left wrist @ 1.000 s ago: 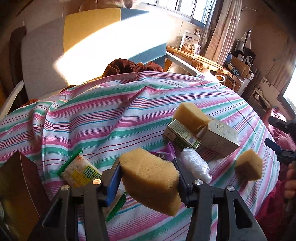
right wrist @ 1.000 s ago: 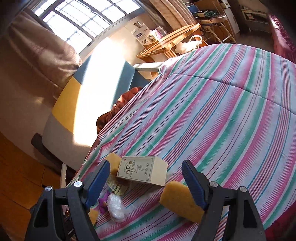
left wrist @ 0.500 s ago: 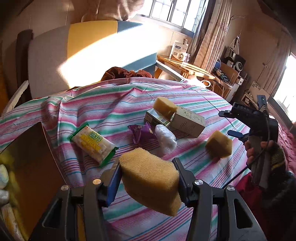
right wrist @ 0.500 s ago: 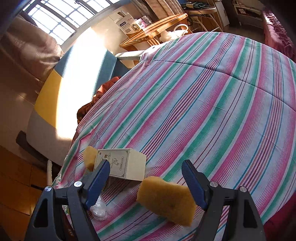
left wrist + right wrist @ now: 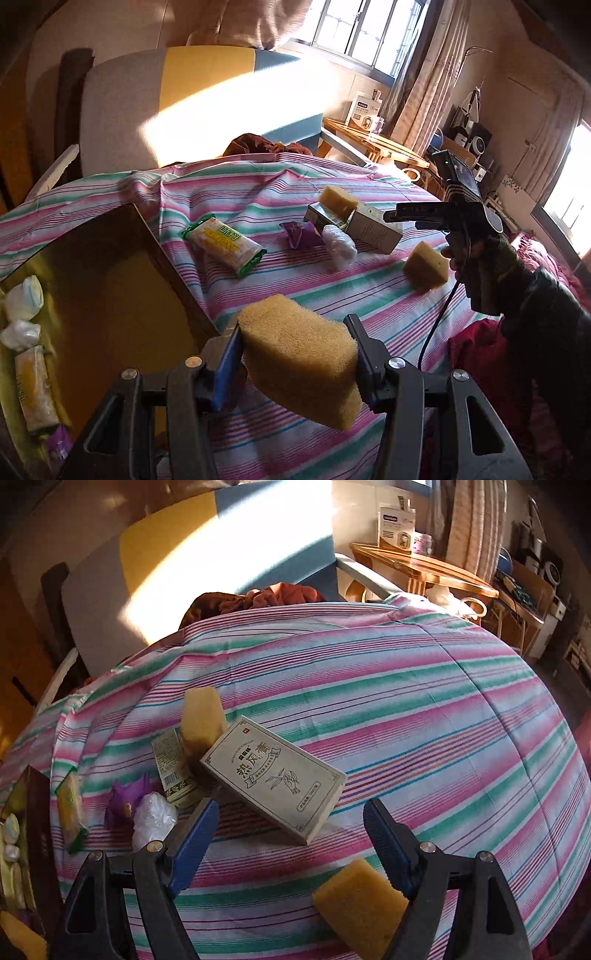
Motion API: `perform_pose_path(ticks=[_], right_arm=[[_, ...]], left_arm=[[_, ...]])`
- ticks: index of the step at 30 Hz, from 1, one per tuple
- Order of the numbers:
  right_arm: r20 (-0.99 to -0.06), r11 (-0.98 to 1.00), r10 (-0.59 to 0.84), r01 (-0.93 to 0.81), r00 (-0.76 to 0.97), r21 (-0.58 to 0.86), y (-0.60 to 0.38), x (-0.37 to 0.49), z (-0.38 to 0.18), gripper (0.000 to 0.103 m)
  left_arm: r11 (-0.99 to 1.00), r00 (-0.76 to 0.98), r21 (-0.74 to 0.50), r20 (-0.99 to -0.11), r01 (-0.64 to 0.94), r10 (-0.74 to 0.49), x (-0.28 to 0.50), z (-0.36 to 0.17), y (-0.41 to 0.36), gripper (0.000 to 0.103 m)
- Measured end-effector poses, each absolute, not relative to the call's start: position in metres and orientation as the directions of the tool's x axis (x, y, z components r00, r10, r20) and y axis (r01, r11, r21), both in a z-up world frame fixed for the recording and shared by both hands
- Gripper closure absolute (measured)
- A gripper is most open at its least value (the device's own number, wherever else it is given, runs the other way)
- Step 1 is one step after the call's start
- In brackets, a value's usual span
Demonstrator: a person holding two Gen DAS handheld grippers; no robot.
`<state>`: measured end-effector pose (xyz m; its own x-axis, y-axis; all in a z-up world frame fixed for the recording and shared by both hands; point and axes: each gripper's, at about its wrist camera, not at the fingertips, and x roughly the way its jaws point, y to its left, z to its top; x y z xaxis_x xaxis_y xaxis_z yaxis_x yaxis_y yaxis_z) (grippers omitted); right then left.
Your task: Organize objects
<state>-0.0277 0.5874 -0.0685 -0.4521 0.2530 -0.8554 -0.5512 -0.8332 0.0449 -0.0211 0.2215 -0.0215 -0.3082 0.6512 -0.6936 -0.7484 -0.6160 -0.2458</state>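
Mid-carry step, I reckon: my left gripper [image 5: 295, 363] is clamped on a yellow sponge [image 5: 299, 363], lower centre of the left wrist view, pads pressing both ends. The sponge is a coarse, porous block, slightly squashed, held clear above the striped bedspread [image 5: 369, 295]. The brown box [image 5: 110, 280] sits lower left w/ small wrapped items already inside, so next move prob. calls for swinging left over its rim, then letting go once the sponge is inside the walls.

Right gripper [image 5: 290, 840] has its jaws apart w/ nothing between them, lower centre of the right wrist view. A second sponge [image 5: 360, 904] lies just at its right finger, bottom right; can't tell if touching. To take it I'd need to shift right & centre the jaws over it.

Beyond that, mid-frame: beige carton [image 5: 275, 779], third sponge [image 5: 203, 716] leaning behind it, crumpled clear plastic [image 5: 153, 818] and a yellow-green snack pack [image 5: 223, 245].
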Motion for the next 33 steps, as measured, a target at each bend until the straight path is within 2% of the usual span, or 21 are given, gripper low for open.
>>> perform_pose_path(ticks=[6, 10, 11, 13, 16, 20, 23, 25, 29, 33], right_arm=[[-0.905, -0.909, 0.308, -0.372, -0.293, -0.189, 0.581, -0.078, -0.088, 0.021], [-0.929, -0.919, 0.299, -0.328, -0.219, -0.219, 0.585, -0.094, -0.107, 0.022], [-0.933, -0.920, 0.297, -0.322, -0.205, -0.222, 0.584, -0.094, -0.111, 0.025], [-0.936, -0.919, 0.297, -0.322, -0.189, -0.227, 0.579, -0.091, -0.115, 0.045], [-0.936, -0.916, 0.278, -0.353, -0.217, -0.190, 0.570, -0.076, -0.110, 0.050], [-0.922, -0.897, 0.304, -0.399, -0.239, -0.192, 0.553, -0.049, -0.103, 0.051], [-0.894, -0.874, 0.314, -0.465, -0.319, -0.141, 0.545, -0.026, -0.092, 0.051], [-0.855, -0.869, 0.307, -0.489, -0.418, -0.073, 0.539, -0.014, -0.082, 0.051], [-0.785, -0.870, 0.351, -0.488, -0.511, -0.071, 0.530, -0.008, -0.062, 0.051], [-0.758, -0.872, 0.353, -0.486, -0.549, -0.055, 0.527, -0.007, -0.056, 0.051]], left_arm=[[-0.653, -0.315, -0.305, -0.688, -0.693, 0.654, -0.027, -0.026, 0.187, 0.049], [-0.683, -0.333, -0.310, -0.695, -0.661, 0.638, -0.031, -0.029, 0.168, 0.049], [-0.691, -0.335, -0.318, -0.696, -0.649, 0.635, -0.033, -0.031, 0.161, 0.049], [-0.718, -0.354, -0.331, -0.697, -0.613, 0.624, -0.039, -0.032, 0.146, 0.049], [-0.770, -0.404, -0.337, -0.699, -0.542, 0.590, -0.052, -0.033, 0.117, 0.049], [-0.839, -0.471, -0.354, -0.706, -0.412, 0.529, -0.075, -0.035, 0.073, 0.049], [-0.862, -0.510, -0.375, -0.697, -0.340, 0.504, -0.092, -0.033, 0.047, 0.049], [-0.876, -0.532, -0.362, -0.696, -0.320, 0.482, -0.103, -0.030, 0.041, 0.049], [-0.891, -0.551, -0.341, -0.701, -0.298, 0.453, -0.133, -0.026, 0.044, 0.049], [-0.901, -0.543, -0.279, -0.725, -0.332, 0.424, -0.166, -0.031, 0.065, 0.048]])
